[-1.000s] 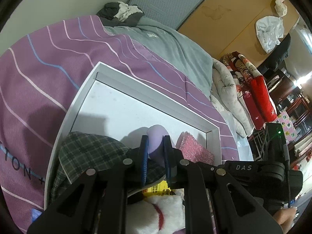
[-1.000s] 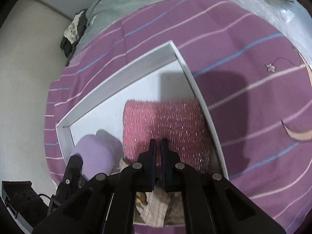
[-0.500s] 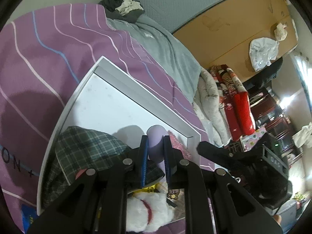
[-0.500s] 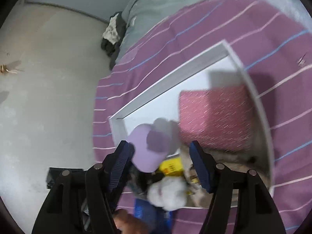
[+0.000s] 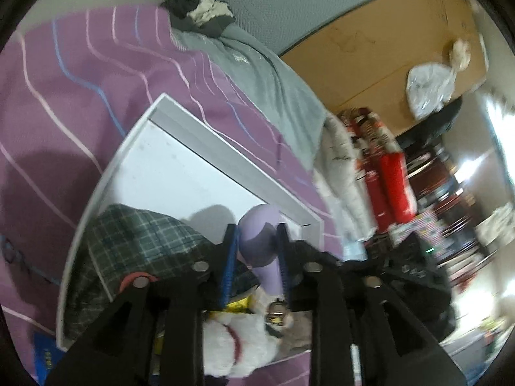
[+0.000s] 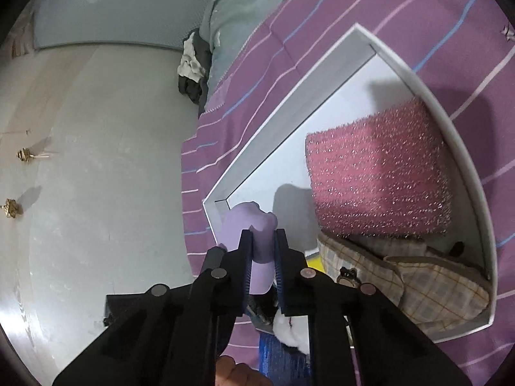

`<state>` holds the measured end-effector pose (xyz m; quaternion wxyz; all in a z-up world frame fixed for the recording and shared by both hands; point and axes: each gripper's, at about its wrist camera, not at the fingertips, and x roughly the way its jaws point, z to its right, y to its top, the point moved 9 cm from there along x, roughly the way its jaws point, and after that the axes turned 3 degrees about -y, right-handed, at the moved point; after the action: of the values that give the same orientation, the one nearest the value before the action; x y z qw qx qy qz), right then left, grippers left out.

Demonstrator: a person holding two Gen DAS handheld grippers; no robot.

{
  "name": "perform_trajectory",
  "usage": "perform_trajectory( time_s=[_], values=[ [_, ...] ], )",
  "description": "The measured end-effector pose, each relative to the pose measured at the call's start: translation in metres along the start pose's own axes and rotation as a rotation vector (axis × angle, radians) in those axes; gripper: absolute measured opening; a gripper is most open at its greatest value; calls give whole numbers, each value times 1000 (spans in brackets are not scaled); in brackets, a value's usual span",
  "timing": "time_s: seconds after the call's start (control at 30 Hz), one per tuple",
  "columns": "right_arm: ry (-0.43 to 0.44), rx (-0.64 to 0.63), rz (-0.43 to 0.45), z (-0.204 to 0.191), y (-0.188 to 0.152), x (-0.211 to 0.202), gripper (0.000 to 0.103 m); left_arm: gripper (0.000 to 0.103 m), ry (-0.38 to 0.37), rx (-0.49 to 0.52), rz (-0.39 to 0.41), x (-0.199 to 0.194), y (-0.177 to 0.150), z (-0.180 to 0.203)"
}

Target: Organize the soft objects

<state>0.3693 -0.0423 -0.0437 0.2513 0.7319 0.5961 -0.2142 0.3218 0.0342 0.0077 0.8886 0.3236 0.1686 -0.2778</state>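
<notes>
A white tray [image 5: 199,135] lies on a purple striped bedspread. In it are a green plaid cloth [image 5: 138,238], a white plush toy [image 5: 244,347], a pink glittery sponge [image 6: 379,180] and a beige checked pouch [image 6: 418,283]. My left gripper [image 5: 256,241] is shut on a lilac soft object [image 5: 257,228] and holds it above the tray. My right gripper [image 6: 262,241] is shut on the other end of the same lilac object [image 6: 248,222]. The tray rim also shows in the right wrist view [image 6: 289,103].
A grey blanket [image 5: 267,77] and dark clothes [image 5: 199,9] lie at the far end of the bed. Folded quilts [image 5: 379,167] are stacked to the right. A grey wall [image 6: 96,160] is to the left of the bed.
My right gripper let go of the pink sponge, opened, swung left and shut on the lilac object. My left gripper kept its hold and lifted a little.
</notes>
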Motion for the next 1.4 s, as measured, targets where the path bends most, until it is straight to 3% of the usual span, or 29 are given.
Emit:
perform_trajectory(
  time_s=[0.07,0.13,0.47,0.67,0.8,0.9,1.1,1.4],
  values=[
    [-42,-29,46,2,6,-9,11,47,54,50,15,-3,0,1],
    [-76,-54,82,5,11,-18,11,50,88,101,33,-8,1,3],
    [-107,-132,98,5,2,-31,11,50,148,141,0,-27,6,-6],
    [-224,-150,200,21,21,-48,11,50,237,205,34,-36,6,-8],
    [-320,-140,245,42,29,-55,11,50,355,336,33,-27,-1,0],
    [-383,-170,265,49,30,-55,11,50,392,412,27,-21,-8,5],
    [-532,-236,276,56,27,-46,13,50,429,468,4,-14,-15,9],
    [-676,-307,223,51,16,-50,18,50,382,382,-63,-13,-18,0]
  ],
)
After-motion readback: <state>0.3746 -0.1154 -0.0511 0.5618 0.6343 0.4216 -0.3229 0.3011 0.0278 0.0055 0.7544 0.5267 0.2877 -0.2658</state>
